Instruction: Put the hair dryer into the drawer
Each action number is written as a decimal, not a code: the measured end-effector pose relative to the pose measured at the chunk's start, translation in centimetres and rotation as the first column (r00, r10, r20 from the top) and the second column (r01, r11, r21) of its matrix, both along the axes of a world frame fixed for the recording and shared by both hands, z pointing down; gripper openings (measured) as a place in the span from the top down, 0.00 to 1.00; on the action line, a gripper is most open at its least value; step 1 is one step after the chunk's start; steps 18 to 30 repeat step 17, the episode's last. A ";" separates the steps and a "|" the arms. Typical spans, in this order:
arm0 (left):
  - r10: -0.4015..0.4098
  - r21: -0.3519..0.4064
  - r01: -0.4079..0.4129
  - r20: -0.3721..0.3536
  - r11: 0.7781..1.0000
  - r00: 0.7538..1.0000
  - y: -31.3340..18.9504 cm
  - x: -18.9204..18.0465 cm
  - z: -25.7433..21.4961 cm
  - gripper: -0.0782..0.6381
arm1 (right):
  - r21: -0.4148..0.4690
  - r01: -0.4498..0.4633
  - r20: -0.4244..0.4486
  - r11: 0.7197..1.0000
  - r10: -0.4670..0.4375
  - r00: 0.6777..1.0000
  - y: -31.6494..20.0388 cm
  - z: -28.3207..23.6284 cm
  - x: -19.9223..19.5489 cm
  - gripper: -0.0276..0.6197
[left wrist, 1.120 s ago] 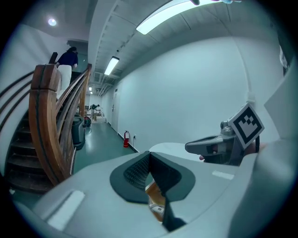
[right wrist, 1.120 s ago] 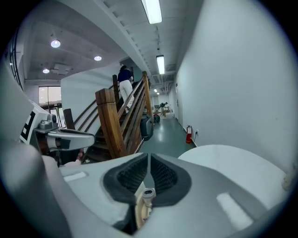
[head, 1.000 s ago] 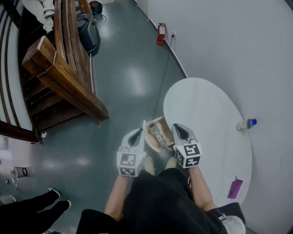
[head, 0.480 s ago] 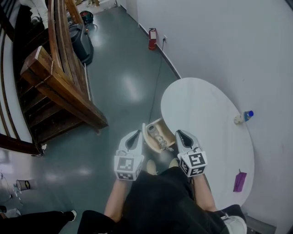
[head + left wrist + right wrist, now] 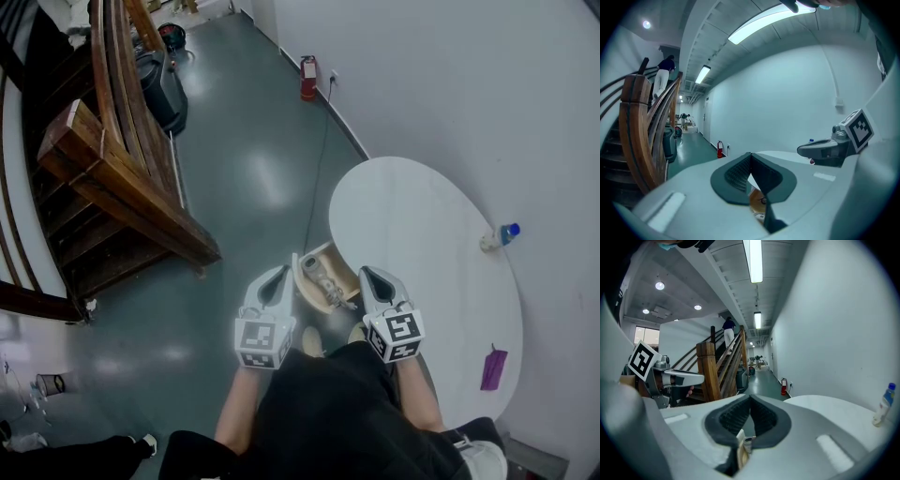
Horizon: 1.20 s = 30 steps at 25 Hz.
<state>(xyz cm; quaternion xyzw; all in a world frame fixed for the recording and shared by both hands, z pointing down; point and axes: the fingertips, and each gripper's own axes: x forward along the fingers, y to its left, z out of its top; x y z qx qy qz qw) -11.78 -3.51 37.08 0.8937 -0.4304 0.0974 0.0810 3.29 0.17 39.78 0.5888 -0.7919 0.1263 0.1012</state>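
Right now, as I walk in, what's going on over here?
A person stands at the round white table with a two-jaw gripper in each hand. The left gripper and the right gripper are both shut and empty, held on either side of an open wooden drawer at the table's edge. A pale object, apparently the hair dryer, lies inside the drawer.

Held out side by side ahead of the person's body, the left tool [image 5: 280, 274] and the right tool [image 5: 367, 274] point forward and slightly down. The left jaws meet on nothing; the right jaws have just closed together, also empty.
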 end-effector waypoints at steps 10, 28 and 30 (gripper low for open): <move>0.012 -0.011 -0.012 0.005 1.000 1.000 -0.5 0.4 0.5 0.88 | 0.004 -0.015 0.001 1.000 0.015 1.000 -0.4 0.0 0.5 0.95; 0.020 -0.011 -0.020 0.023 1.000 1.000 -0.8 0.3 1.3 0.88 | 0.008 -0.018 0.000 1.000 0.018 1.000 -0.7 -0.2 0.5 0.95; 0.020 -0.011 -0.020 0.023 1.000 1.000 -0.8 0.3 1.3 0.88 | 0.008 -0.018 0.000 1.000 0.018 1.000 -0.7 -0.2 0.5 0.95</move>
